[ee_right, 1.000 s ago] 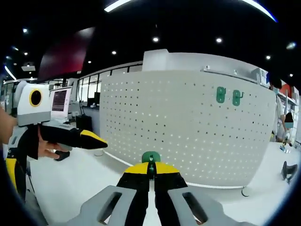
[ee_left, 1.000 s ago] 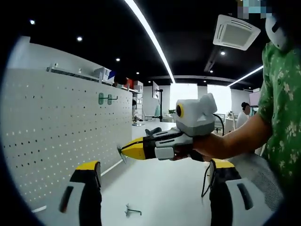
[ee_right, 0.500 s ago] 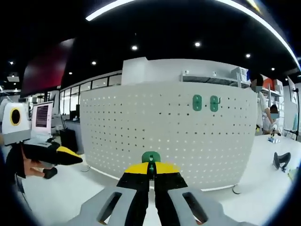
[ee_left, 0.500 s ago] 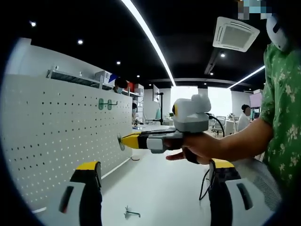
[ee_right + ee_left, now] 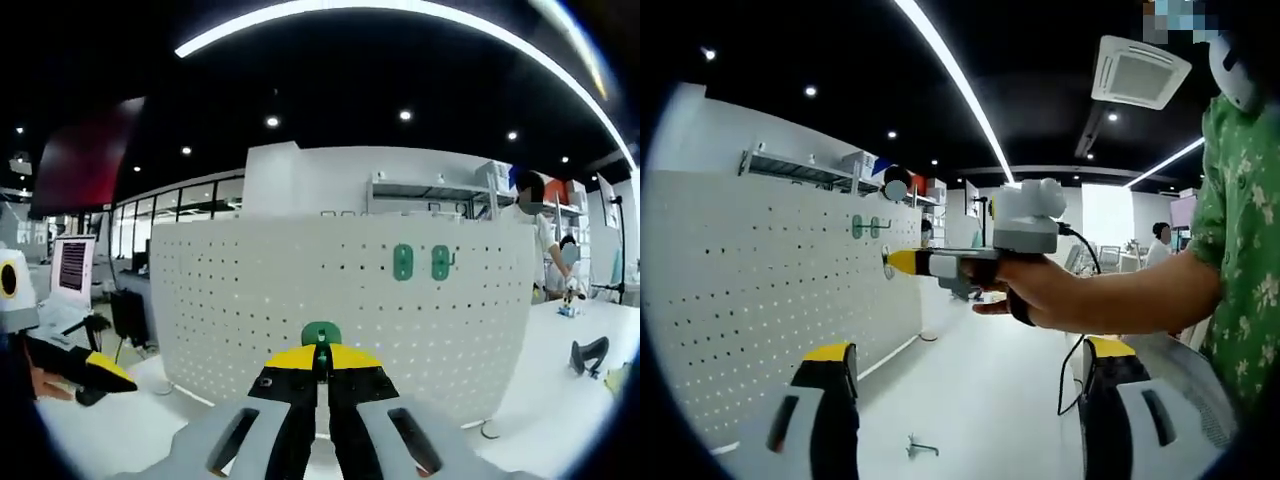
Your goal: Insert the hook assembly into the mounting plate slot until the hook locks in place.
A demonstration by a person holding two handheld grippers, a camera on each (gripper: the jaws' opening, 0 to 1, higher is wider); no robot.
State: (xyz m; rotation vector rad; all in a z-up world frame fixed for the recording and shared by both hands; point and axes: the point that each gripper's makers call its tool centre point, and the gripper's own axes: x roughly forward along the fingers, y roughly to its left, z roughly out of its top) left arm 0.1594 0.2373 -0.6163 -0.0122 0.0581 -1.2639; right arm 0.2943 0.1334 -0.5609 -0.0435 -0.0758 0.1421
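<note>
Up off the white surface [image 5: 990,400], right tongs [image 5: 892,262] held by a hand [image 5: 1025,290], yellow tips clenched on a small green hook assembly [image 5: 321,333] and brought close to the face of the upright white pegboard [image 5: 760,300]. Seen from the right gripper view as a green rounded plate [image 5: 321,333] pinched between the closed yellow tips [image 5: 321,357], pointing straight at the pegboard [image 5: 340,320]; contact with the board probably not yet made, though hard to judge at this angle. Higher on the same board, two green hooks [image 5: 421,263] already mounted side by side, also visible in the left gripper view [image 5: 866,227] near the top edge of the board. Left tongs [image 5: 965,355] released, yellow-tipped jaws spread wide apart and grasping nothing, low over the surface; same tongs [image 5: 105,372] glimpsed at the left edge of the right gripper view. Lying loose on the surface between the spread jaws, a small metal hook [image 5: 920,447]. Along the right edge of the left gripper view, a forearm [image 5: 1140,300] and a green patterned shirt [image 5: 1245,220]. Behind the board, a shelf [image 5: 800,168] with small items, and dark ceiling with a long light strip [image 5: 950,80].
</note>
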